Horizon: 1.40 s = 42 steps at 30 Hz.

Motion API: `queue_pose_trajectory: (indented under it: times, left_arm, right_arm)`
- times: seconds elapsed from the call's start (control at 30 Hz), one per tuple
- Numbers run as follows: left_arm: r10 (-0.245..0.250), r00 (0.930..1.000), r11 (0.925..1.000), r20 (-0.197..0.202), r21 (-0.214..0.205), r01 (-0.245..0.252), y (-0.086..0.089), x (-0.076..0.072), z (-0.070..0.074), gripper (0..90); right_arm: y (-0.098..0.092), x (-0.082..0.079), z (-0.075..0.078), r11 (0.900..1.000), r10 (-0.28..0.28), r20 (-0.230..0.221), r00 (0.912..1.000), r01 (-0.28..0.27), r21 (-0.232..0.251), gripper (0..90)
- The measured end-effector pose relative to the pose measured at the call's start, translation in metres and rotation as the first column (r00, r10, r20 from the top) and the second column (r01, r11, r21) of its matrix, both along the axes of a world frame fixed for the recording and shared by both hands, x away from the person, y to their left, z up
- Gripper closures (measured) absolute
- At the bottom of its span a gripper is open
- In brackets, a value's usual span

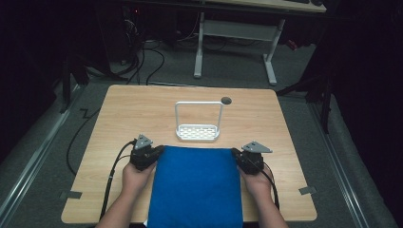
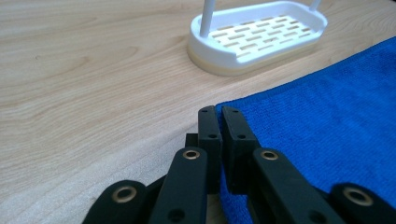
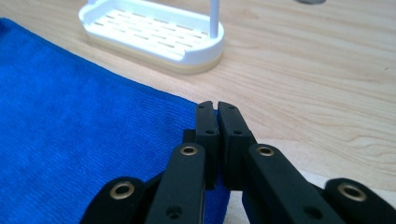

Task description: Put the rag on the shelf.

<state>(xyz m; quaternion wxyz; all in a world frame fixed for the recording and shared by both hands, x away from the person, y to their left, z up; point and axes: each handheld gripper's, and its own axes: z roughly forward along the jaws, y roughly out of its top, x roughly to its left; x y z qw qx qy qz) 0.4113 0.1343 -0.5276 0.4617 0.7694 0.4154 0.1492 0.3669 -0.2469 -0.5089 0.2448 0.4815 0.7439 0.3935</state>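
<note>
High view: flat blue terry cloth (image 1: 196,186) on the light wooden table (image 1: 119,114), reaching over its near edge. Left gripper (image 1: 159,150) at the cloth's far left corner, right gripper (image 1: 234,152) at its far right corner. White slotted plastic tray with a tall wire hoop handle (image 1: 197,132) just beyond both, between them; dark round hole (image 1: 226,100) farther off.

Left gripper view: left gripper (image 2: 219,110) jaws pressed together on the cloth (image 2: 327,121) corner; the tray (image 2: 258,35) ahead shows its slots.

Right gripper view: right gripper (image 3: 212,106) jaws clamped on the cloth (image 3: 84,140) corner; the tray (image 3: 152,35) ahead to the left.
</note>
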Motion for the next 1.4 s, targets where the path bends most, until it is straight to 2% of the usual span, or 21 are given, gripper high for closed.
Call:
queue_pose_trajectory:
  times: [0.07,0.17,0.37,0.6,0.87,0.93,1.07,1.17,1.33,1.4]
  left_arm:
    - [0.001,0.9999,1.0,0.013,0.003,-0.001,0.001,-0.001,0.002,87.4]
    - [0.008,0.9997,0.9998,0.023,-0.018,-0.007,0.003,-0.004,0.007,87.4]
    - [0.018,0.9966,0.999,0.08,-0.043,-0.014,0.005,-0.013,0.02,87.5]
    - [0.027,0.9907,0.9978,0.134,-0.063,-0.019,0.008,-0.022,0.036,87.5]
    - [0.044,0.9786,0.9944,0.201,-0.103,-0.024,0.013,-0.033,0.056,87.5]
    - [0.043,0.9762,0.9947,0.212,-0.1,-0.022,0.014,-0.035,0.061,87.6]
    - [0.047,0.9683,0.9925,0.245,-0.121,-0.017,0.015,-0.04,0.071,87.6]
    - [0.049,0.9605,0.9899,0.274,-0.141,-0.01,0.017,-0.046,0.081,87.6]
    - [0.046,0.9499,0.9848,0.309,-0.173,0.009,0.018,-0.054,0.095,87.6]
    - [0.046,0.942,0.9833,0.332,-0.181,0.015,0.018,-0.059,0.102,87.6]
  right_arm:
    - [-0.001,-0.001,0.003,1.0,0.002,0.015,0.9999,-0.002,0.01,88.1]
    - [-0.001,-0.004,0.006,0.9997,-0.002,0.027,0.9996,0.001,0.024,88.0]
    - [0.002,-0.009,0.015,0.9991,-0.001,0.063,0.998,-0.001,0.042,88.0]
    - [0.003,-0.016,0.028,0.9983,0.006,0.135,0.9908,-0.013,0.057,88.0]
    - [0.004,-0.028,0.048,0.996,0.017,0.225,0.9741,-0.037,0.082,88.0]
    - [0.004,-0.03,0.052,0.9956,0.017,0.242,0.97,-0.039,0.085,87.9]
    - [0.003,-0.035,0.061,0.9935,0.02,0.274,0.9617,-0.05,0.102,87.9]
    - [0.002,-0.039,0.067,0.9918,0.017,0.295,0.9555,-0.053,0.116,87.9]
    - [0.0,-0.048,0.082,0.9891,0.016,0.344,0.9387,-0.065,0.132,87.9]
    - [-0.001,-0.052,0.088,0.9876,0.015,0.364,0.9313,-0.07,0.14,87.9]
